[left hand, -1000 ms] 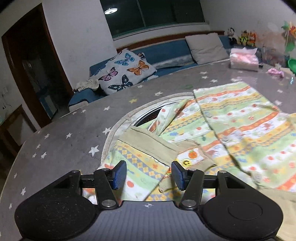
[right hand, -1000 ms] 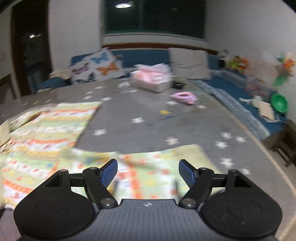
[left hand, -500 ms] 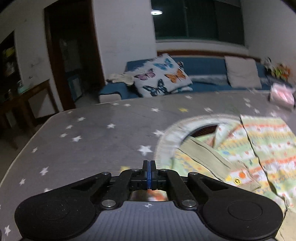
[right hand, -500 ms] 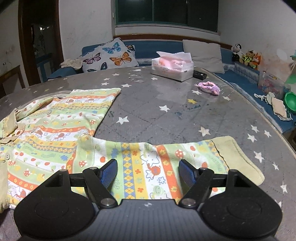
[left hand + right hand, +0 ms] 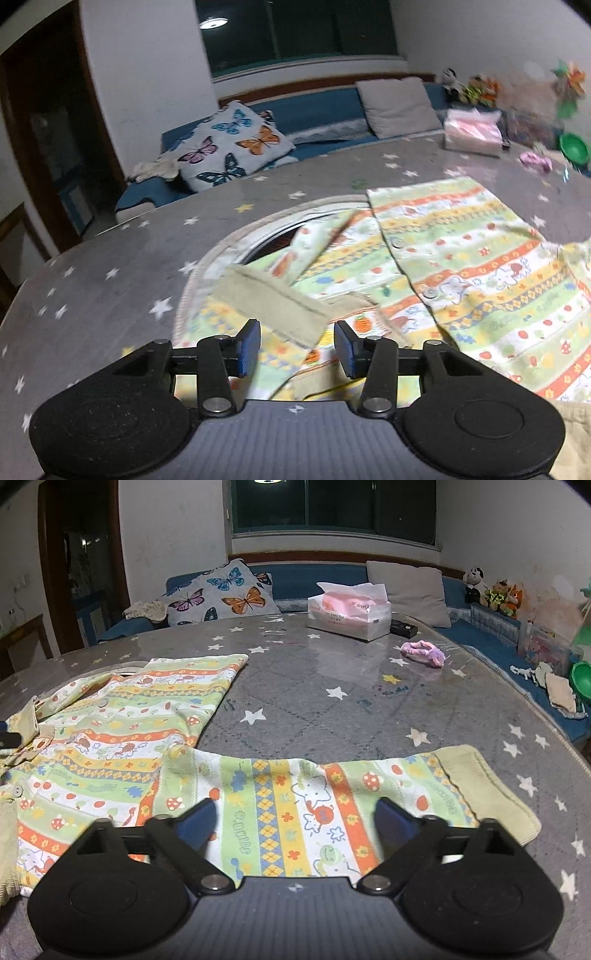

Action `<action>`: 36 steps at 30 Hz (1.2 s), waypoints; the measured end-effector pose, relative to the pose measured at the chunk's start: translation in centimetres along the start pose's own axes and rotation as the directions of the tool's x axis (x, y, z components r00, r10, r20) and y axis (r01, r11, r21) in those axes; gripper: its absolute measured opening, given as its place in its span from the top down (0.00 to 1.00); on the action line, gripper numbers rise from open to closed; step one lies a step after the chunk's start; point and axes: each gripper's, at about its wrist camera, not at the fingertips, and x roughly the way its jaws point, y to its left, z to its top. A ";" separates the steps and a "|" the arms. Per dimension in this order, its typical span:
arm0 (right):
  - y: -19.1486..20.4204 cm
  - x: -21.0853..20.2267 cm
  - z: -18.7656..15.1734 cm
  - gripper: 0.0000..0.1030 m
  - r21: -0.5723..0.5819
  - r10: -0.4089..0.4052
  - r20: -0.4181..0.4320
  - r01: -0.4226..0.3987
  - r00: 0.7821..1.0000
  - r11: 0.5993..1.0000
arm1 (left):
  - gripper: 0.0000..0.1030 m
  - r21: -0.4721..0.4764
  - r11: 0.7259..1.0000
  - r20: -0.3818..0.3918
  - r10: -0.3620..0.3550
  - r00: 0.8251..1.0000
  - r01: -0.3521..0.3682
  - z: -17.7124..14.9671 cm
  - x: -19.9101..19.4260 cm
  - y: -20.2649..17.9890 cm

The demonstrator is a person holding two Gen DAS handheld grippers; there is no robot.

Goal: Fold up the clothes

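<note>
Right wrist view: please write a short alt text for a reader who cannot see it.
The open right tool hovers over the outstretched sleeve of a striped, cartoon-printed child's top lying flat on a grey star-patterned table. Behind it sit a tissue box and a purple scrunchie.

Bare counter (image 5: 332, 686) lies open on the far right of the striped garment (image 5: 122, 738). Standing in the way farther off are a tissue box (image 5: 349, 614), a black remote (image 5: 403, 628) and a purple scrunchie (image 5: 424, 652).
</note>
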 end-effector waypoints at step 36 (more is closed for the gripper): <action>0.5 0.6 -0.1 0.00 -0.041 -0.012 0.007 0.013 1.000 0.999 | 0.98 -0.570 0.729 -0.025 0.444 0.896 -0.378 -10.2 -11.6 18.0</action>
